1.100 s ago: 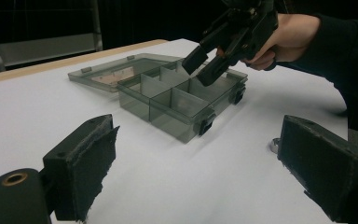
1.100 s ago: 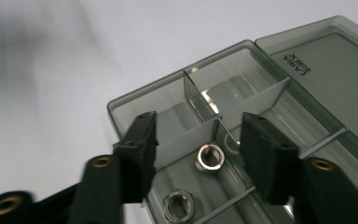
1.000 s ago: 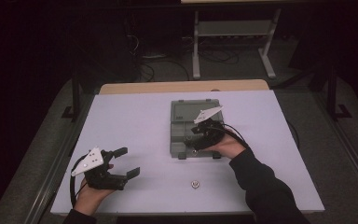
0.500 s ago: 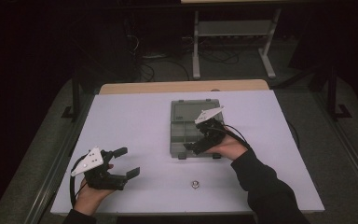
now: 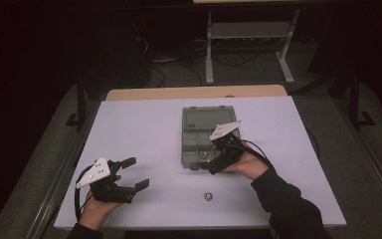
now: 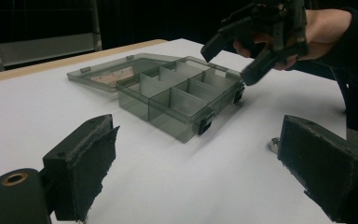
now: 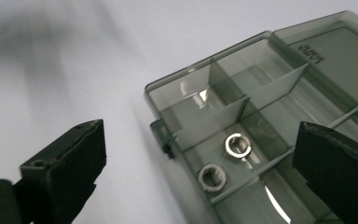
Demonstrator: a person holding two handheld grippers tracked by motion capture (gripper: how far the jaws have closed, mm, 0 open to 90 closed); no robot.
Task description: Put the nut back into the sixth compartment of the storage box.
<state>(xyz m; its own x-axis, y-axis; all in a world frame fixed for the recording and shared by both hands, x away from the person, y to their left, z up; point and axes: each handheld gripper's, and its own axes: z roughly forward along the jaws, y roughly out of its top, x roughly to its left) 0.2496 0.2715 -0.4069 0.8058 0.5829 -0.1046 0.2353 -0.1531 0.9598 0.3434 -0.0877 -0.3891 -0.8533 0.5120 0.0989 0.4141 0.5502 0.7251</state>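
Note:
A grey see-through compartment box (image 5: 208,119) lies open mid-table, its lid flat behind it. My right gripper (image 5: 206,162) hovers just over the box's front edge. Its jaws have just been opening, and now they stand wide apart with nothing gripped between them. In the right gripper view, that gripper (image 7: 200,135) looks down on a front compartment of the box (image 7: 214,116) where two metal nuts (image 7: 238,144) (image 7: 211,177) lie. A third nut (image 5: 208,196) rests on the table in front of the box. My left gripper (image 5: 137,173) is open and empty at the table's front left.
The white table (image 5: 144,129) has a wooden strip along its far edge. In the left gripper view the box (image 6: 177,93) lies ahead, the right gripper (image 6: 230,63) hangs above its right corner, and the loose nut (image 6: 274,144) peeks beside the right jaw. Metal stands and cables occupy the dark floor beyond.
My right gripper has drawn back a little from over the box toward the near side, and its jaws have spread apart. The left gripper has stayed put.

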